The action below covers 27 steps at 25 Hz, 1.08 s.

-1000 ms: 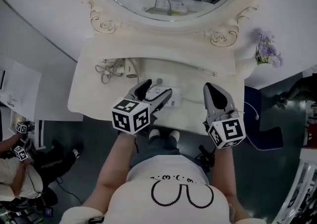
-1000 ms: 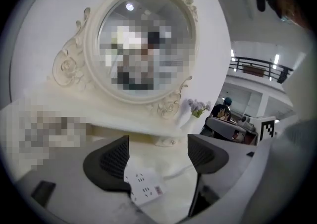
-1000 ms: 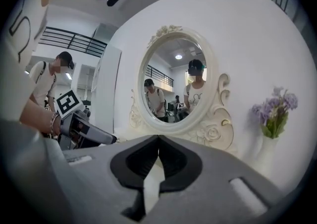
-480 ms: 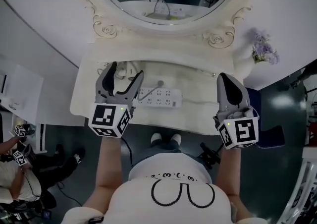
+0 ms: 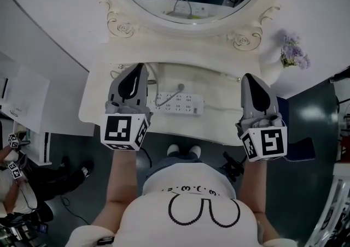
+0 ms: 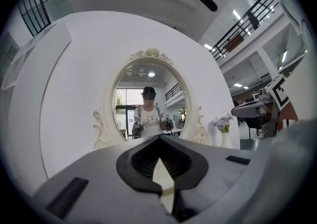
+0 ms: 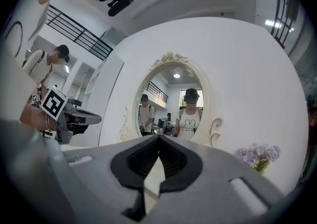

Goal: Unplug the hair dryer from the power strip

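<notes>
Two empty: L gripper (image 5: 137, 72) just closed, R gripper (image 5: 252, 78) closed, pwr strip (image 5: 183, 104) between

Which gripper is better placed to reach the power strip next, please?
Left, probably: the left gripper, shut and empty, hovers right beside the power strip, while the right gripper, also shut, is farther off.

Power strip (image 5: 180, 105) lies on vanity (image 5: 221, 125).
</notes>
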Motion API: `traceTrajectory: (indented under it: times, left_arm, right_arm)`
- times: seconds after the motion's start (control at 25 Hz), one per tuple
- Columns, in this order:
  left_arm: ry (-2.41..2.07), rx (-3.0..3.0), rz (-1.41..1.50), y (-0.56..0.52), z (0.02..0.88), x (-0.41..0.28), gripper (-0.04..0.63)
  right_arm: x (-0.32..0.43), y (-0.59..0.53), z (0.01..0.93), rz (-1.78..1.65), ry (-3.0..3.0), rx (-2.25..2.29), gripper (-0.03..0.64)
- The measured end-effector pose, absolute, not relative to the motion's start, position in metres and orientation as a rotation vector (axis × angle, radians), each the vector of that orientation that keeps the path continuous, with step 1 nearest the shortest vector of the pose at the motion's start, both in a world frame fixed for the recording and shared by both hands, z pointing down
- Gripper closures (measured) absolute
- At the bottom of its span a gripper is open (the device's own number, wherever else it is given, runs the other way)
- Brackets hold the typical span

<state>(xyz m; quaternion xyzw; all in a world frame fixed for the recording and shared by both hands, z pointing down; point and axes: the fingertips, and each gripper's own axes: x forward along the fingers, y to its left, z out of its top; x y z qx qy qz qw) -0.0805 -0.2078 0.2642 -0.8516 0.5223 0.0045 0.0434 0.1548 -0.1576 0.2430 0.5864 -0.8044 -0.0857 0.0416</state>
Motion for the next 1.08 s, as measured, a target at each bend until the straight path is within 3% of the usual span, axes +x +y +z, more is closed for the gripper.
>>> traceTrajectory:
  times: [1.08]
  left_arm:
    - [1.542,-2.525,0.055,-0.204,0.237,-0.083,0.597]
  right_arm:
    - [0.146,-0.152,0.218,-0.346,-2.430,1.820,0.620]
